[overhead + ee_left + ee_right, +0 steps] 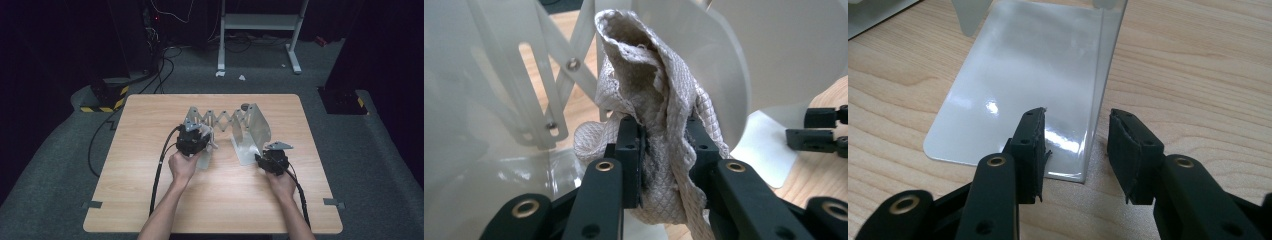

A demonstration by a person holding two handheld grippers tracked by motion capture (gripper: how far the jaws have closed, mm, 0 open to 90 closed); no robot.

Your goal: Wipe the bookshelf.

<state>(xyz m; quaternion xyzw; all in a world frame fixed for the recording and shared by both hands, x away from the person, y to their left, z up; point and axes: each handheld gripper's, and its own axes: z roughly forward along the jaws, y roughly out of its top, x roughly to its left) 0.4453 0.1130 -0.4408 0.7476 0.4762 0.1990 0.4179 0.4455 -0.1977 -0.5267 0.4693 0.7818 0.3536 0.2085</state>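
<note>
Both forearms enter from six o'clock, the left angling toward one o'clock, the right toward eleven. The left tongs are clamped tight. The right tongs stand parted, pads apart.

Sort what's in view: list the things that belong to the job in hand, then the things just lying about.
In the job:
- quilted cloth, clamped in the left gripper
- expanding metal rack with its end plates
- right gripper, jaws open astride the near plate's upright edge

Just about:
- wooden table
- white stand on the floor behind
- floor cables
</note>
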